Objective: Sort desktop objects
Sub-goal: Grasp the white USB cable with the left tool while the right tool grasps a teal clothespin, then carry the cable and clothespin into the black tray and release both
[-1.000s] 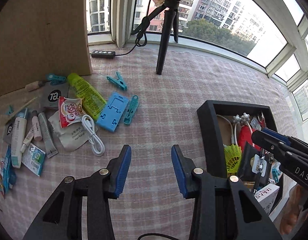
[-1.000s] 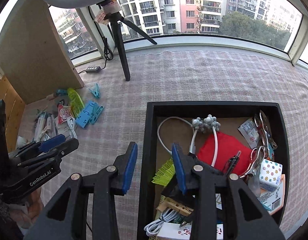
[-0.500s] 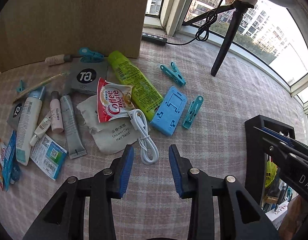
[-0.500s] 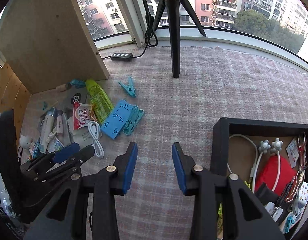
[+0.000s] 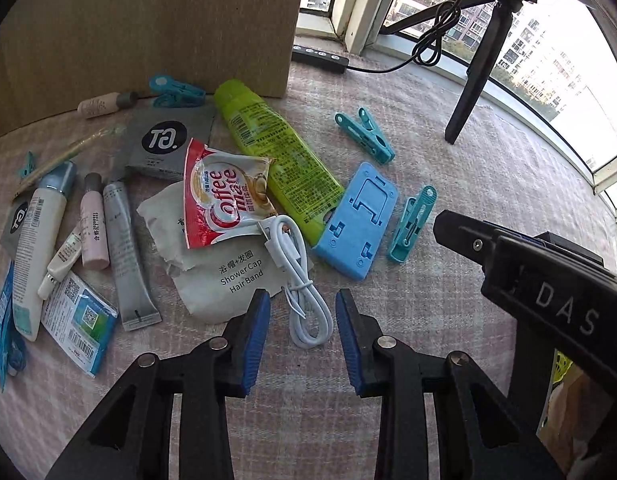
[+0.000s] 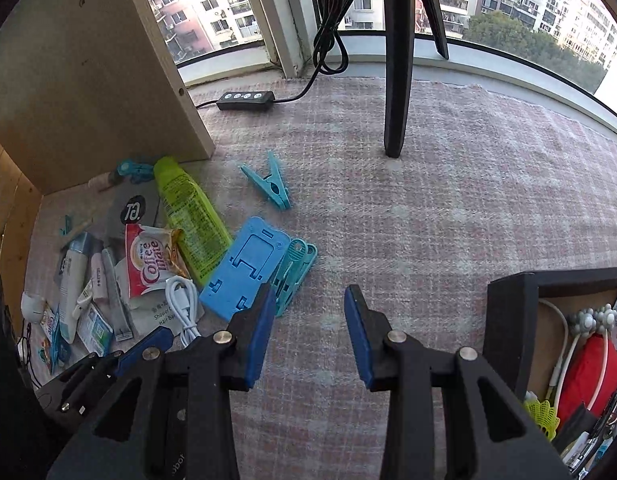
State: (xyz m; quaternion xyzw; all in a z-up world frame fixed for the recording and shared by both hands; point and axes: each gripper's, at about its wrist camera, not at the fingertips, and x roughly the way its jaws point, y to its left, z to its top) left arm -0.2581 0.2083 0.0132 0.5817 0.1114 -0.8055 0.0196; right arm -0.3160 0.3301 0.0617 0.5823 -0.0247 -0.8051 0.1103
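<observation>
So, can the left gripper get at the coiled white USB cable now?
Probably yes: the white USB cable lies uncovered between the left gripper's open jaws, which have just been closing.

A black tripod leg is standing on the checked cloth, its cable running to a power strip

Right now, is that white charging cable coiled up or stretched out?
Coiled. The white cable lies folded into a few long loops on the checked cloth, one end resting on the shower cap packet, not pulled straight.
</observation>
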